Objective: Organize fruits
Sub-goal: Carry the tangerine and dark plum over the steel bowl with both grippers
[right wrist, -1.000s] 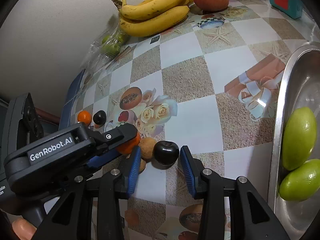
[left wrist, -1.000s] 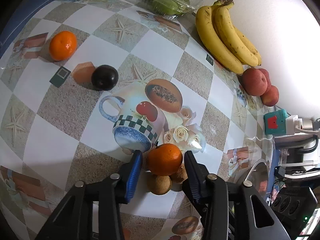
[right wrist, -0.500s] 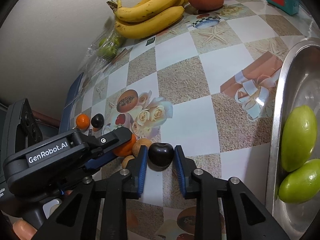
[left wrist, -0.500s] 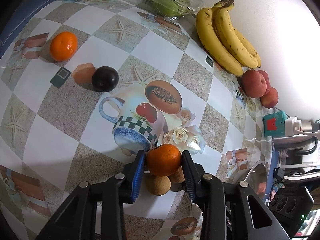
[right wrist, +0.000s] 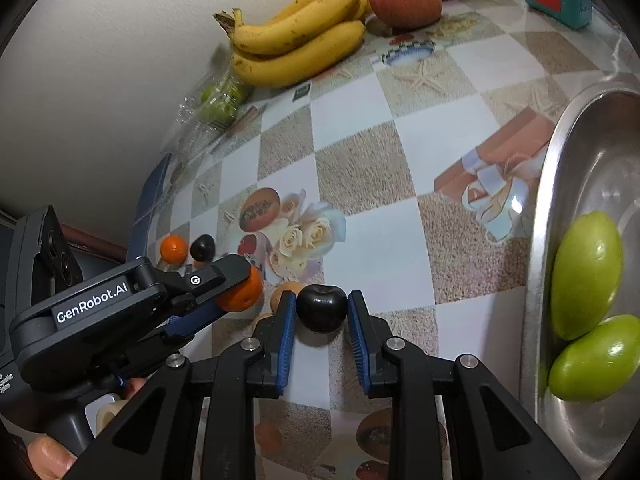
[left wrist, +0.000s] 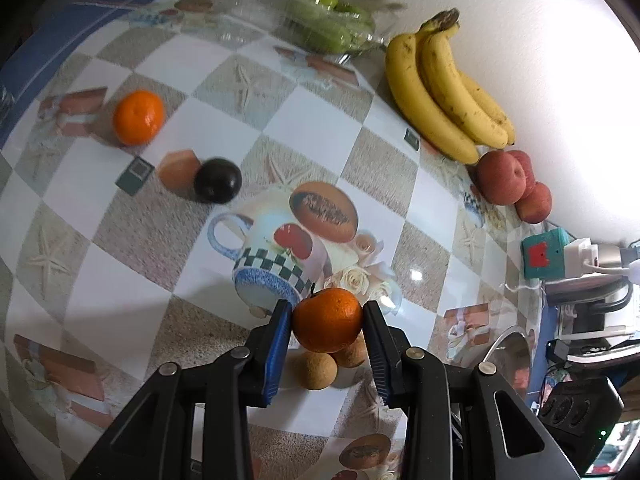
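Sorting looks barely begun, judging by how things lie. Metal basin (right wrist: 560, 184) at the right edge of the table holds only two green fruits (right wrist: 586, 276); nothing else is in it as far as the rim shows.

Checked tablecloth (left wrist: 304, 128) carries most of the fruit loose. Against the wall: banana bunch (left wrist: 440, 92), then peaches (left wrist: 502, 178) just beside it, and a clear plastic pack of green fruit (left wrist: 328, 28) further along. None of these appear touched.

Out on the far side of the cloth, apart from the rest: a second orange (left wrist: 138, 117) and a second dark plum (left wrist: 218, 180), near each other but not touching.

Nearest cluster is where work is happening. Left gripper (left wrist: 326, 330) has just been closing, and its blue pads now pinch the held orange (left wrist: 327, 325) from both sides; it seems raised a little above the small brown fruits (left wrist: 318, 370) under it. Right gripper (right wrist: 322, 320) is pinched on a dark plum (right wrist: 321, 308), pads pressed to either flank; whether it has left the cloth I cannot tell.

Judgement: two pieces gripped, neither yet placed. Remaining: carry both to wherever they belong, probably the basin, then the brown fruits, the far orange and plum, and possibly the wall row.
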The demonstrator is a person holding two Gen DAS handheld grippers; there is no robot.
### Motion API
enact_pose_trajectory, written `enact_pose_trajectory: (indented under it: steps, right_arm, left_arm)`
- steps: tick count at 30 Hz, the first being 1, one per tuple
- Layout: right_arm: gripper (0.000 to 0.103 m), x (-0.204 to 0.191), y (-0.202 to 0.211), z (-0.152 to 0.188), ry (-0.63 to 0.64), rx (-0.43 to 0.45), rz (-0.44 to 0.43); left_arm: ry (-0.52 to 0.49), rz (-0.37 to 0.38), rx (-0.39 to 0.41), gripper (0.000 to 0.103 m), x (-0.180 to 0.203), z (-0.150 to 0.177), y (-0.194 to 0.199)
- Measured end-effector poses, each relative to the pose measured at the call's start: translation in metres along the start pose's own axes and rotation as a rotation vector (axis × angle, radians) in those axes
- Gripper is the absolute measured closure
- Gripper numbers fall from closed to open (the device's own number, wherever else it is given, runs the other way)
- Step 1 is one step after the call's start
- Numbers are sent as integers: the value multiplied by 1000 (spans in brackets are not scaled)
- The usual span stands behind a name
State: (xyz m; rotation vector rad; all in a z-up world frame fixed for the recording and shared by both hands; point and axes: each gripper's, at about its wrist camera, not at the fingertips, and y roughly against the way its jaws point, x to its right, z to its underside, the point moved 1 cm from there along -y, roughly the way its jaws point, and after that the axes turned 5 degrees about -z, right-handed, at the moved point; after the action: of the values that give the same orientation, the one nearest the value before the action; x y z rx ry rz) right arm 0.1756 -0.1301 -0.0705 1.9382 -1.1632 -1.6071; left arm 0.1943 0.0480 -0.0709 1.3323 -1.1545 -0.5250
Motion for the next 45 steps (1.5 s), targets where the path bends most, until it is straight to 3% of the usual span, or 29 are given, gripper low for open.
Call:
enact_pose_trajectory:
  steps: [5, 23, 33, 45]
  right_arm:
    - [76, -8, 14, -4, 22, 20, 22]
    - [76, -22, 76, -16, 80, 166, 249]
    - [76, 14, 113, -22, -1, 235, 393]
    - [76, 68, 151, -20, -151, 296, 430]
  left_arm:
    - [-15, -7, 38, 64, 4, -3, 17]
    - [-35, -27, 173, 64, 14, -6, 74]
    - [-98, -25, 182, 64, 40, 4, 81]
    - [-279, 3, 137, 64, 108, 39, 68]
